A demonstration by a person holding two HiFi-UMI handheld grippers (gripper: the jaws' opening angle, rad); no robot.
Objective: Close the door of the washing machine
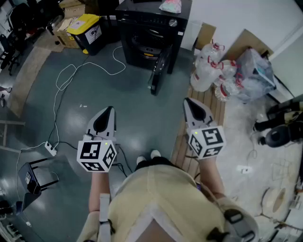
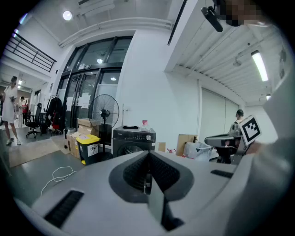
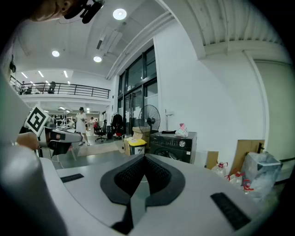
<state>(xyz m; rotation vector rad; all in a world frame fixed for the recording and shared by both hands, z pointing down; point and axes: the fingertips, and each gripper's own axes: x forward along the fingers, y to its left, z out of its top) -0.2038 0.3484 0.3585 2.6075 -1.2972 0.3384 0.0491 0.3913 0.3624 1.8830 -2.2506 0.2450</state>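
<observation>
A black front-loading washing machine stands at the far end of the floor, well ahead of me. Its round door hangs open, swung out to the right of the drum. The machine also shows beyond the jaws in the left gripper view and the right gripper view. My left gripper and right gripper are held side by side over the floor, far short of the machine. Both point toward it, shut with nothing between the jaws, as also seen on the left gripper and right gripper.
A yellow-lidded bin and cardboard boxes stand left of the machine. Water bottles and plastic bags lie to its right, past a wooden pallet. A white cable loops to a power strip. A pink bag sits on the machine.
</observation>
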